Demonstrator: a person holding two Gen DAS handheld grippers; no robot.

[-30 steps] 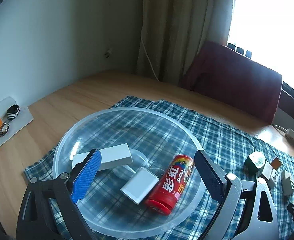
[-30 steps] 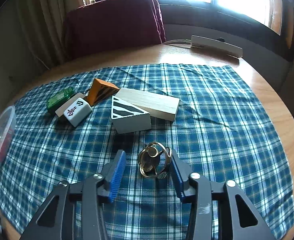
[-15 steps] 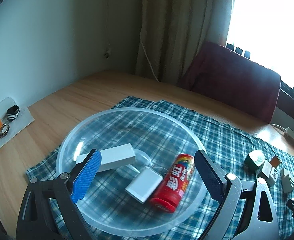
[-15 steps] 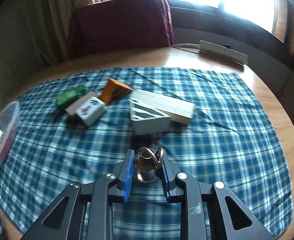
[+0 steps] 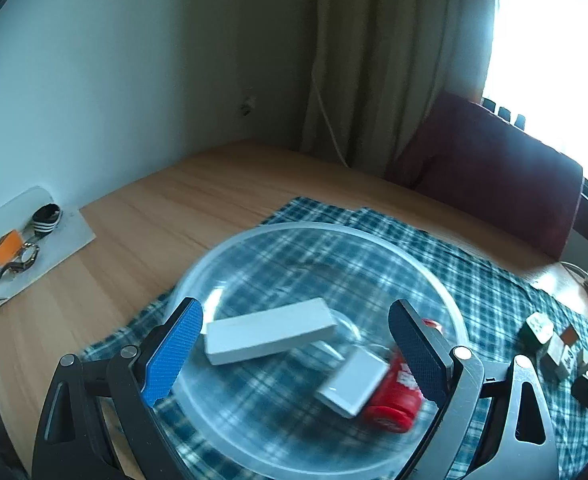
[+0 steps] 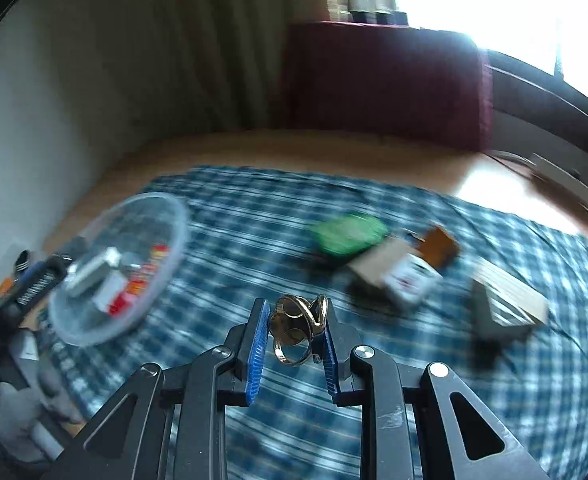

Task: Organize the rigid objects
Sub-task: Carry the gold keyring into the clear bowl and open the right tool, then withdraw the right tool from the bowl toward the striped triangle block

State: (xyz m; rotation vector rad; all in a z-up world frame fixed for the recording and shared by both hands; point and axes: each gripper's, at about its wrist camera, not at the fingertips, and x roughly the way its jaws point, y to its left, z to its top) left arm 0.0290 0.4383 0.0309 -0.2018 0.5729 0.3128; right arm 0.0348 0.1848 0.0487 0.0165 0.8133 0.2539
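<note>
A: Now, item one: what does your right gripper [image 6: 297, 334] carry?

B: One gold metal ring piece [image 6: 297, 330], looped and openwork, clenched between the blue pads [image 6: 257, 354]. You have it lifted off the checked cloth [image 6: 373, 380], to the right of the clear bowl [image 6: 166, 216] and near it.

A: Handling notes?

B: Judged light, stiff and slick. Thin wire loops give you little flat surface, so it may twist or slip out. You hold it across its width, which looks sound; keep firm pressure and release it low over the bowl, since metal could bounce on hard plastic.

A: Item two: your left gripper [image 5: 294, 354]?

B: Released, jaws wide and carrying nothing. It stands at the near rim of the bowl, one pad on either side of the contents.

A: Bowl contents?

B: Three pieces: a long white block [image 5: 270, 336], a white square block [image 5: 353, 384], and a red candy tube [image 5: 397, 396] touching that square block.

A: Remaining stock?

B: Right of the bowl, on the cloth: a green piece [image 6: 347, 234], a white tile [image 6: 411, 282], an orange wedge [image 6: 439, 246], wooden blocks [image 6: 507, 300]. All blurred.
</note>
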